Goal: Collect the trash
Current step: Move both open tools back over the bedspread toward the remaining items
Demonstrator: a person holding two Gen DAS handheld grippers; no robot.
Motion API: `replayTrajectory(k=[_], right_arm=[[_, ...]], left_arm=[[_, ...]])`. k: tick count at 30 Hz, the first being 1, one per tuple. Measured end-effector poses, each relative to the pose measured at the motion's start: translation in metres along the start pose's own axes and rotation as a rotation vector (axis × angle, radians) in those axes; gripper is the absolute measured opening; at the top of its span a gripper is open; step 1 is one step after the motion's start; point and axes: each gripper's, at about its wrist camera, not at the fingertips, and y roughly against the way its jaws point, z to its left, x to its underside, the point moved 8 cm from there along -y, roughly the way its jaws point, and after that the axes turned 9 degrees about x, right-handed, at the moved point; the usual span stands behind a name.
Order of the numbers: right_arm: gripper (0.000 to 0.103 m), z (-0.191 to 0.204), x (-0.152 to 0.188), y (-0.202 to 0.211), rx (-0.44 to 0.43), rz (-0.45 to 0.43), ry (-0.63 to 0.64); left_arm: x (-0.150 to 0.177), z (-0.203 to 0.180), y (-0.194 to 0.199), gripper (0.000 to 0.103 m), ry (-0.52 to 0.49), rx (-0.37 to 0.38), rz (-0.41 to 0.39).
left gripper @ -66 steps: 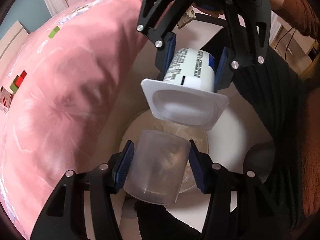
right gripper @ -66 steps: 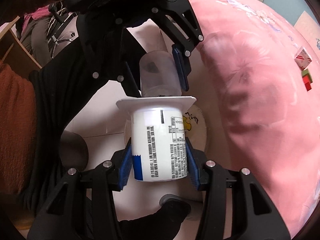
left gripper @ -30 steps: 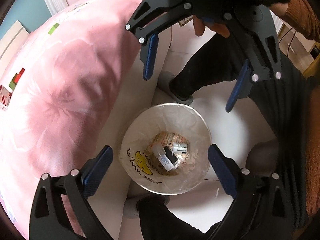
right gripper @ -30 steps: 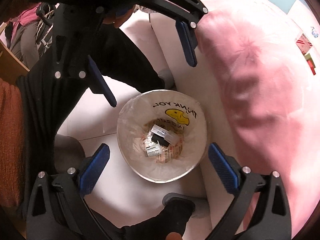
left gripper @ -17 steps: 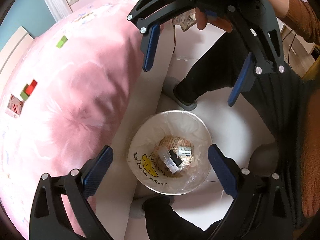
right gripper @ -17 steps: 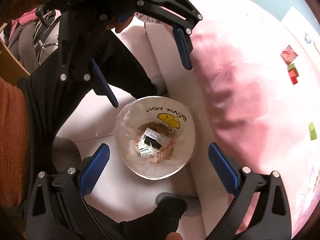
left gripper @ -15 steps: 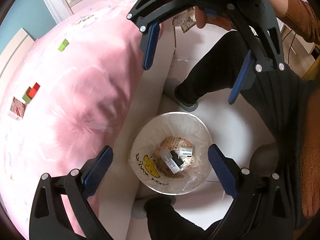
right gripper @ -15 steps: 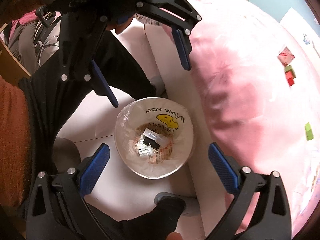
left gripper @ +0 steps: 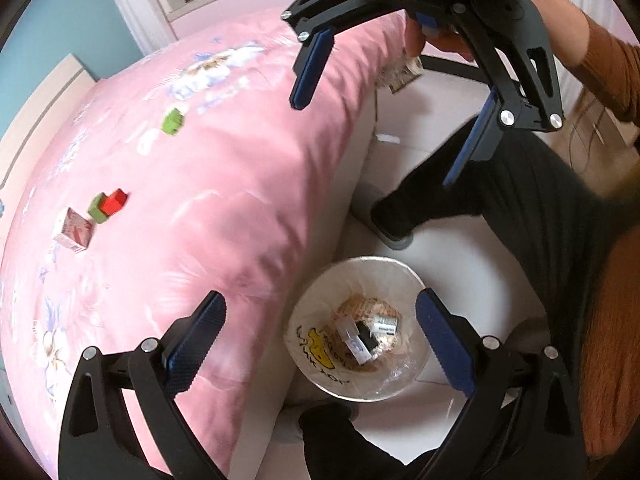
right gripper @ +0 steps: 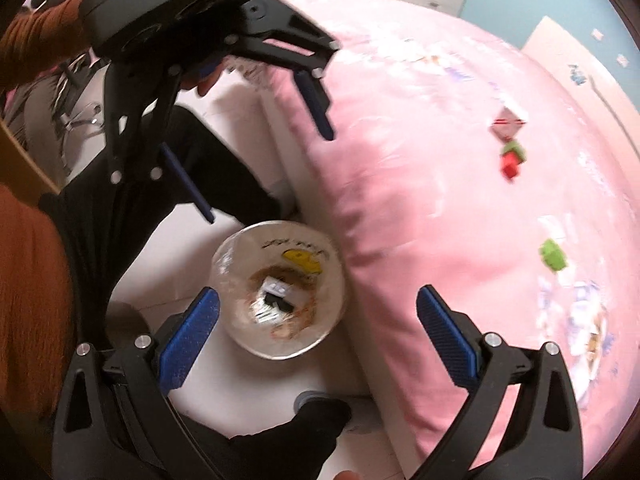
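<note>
Both grippers hang with their blue-padded fingers spread wide apart and nothing between them. The left gripper sits over the line where the bed meets the floor, and the right gripper faces it from the opposite side, above the same spot.

Below them on the white floor, just beside the long edge of the bed, stands a round bin lined with a clear bag that carries a yellow print. At its bottom lies the trash: a crumpled printed wrapper with white and dark pieces on top, too small to tell apart further.

More small things lie on the pink flowered bed cover, well away from the bin. A pink-and-white carton lies next to a red block that touches a green block, and another green block lies on its own further along the cover. The right wrist view is blurred

The person's dark-trousered legs stand on the floor next to the bin, and an orange-brown sleeve shows behind the right gripper
</note>
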Motion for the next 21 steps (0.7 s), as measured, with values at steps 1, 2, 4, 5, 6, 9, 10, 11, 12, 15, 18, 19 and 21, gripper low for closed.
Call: replayTrajectory(k=[1,2,4,5,6,9,10,11,12,15,18,19,21], right_arm=[[0.096,-0.004,-0.001,0.002,0.008,-0.001,-0.002],[0.096,-0.009,-0.003,0.006,0.016,-0.007,-0.004],[0.096,-0.017,-0.005,0.010,0.023,-0.016,-0.017],[0.096,-0.023,-0.007,0.012,0.037,-0.021,-0.021],[0.096,-0.028,-0.009,0.015,0.047,-0.026,-0.027],[0.096,-0.042,-0.013,0.020,0.059,-0.034,-0.041],[0.096,-0.045,-0.014,0.020,0.059,-0.033,-0.044],[0.096,-0.050,-0.015,0.021,0.062,-0.030,-0.049],[0.096,-0.054,-0.016,0.021,0.061,-0.028,-0.053],[0.096,-0.074,-0.018,0.022,0.066,-0.015,-0.069],[0.096,-0.091,-0.018,0.022,0.067,-0.003,-0.080],[0.096,-0.098,-0.019,0.022,0.070,0.001,-0.083],[0.096,-0.112,-0.020,0.020,0.080,0.012,-0.100]], left_arm=[[-0.002,0.003,0.002,0.097,0.007,-0.007,-0.005],[-0.005,0.007,0.005,0.097,0.017,-0.017,-0.014],[-0.009,0.015,0.009,0.097,0.042,-0.029,-0.031],[-0.011,0.021,0.012,0.097,0.057,-0.045,-0.038],[-0.013,0.027,0.016,0.097,0.070,-0.061,-0.048],[-0.017,0.043,0.024,0.097,0.111,-0.082,-0.073],[-0.019,0.048,0.026,0.097,0.117,-0.090,-0.078],[-0.020,0.053,0.030,0.097,0.125,-0.096,-0.084],[-0.021,0.058,0.033,0.097,0.129,-0.096,-0.086],[-0.024,0.072,0.040,0.097,0.140,-0.106,-0.086],[-0.026,0.092,0.048,0.097,0.155,-0.118,-0.085],[-0.027,0.097,0.051,0.097,0.159,-0.119,-0.089],[-0.027,0.114,0.056,0.097,0.183,-0.131,-0.090]])
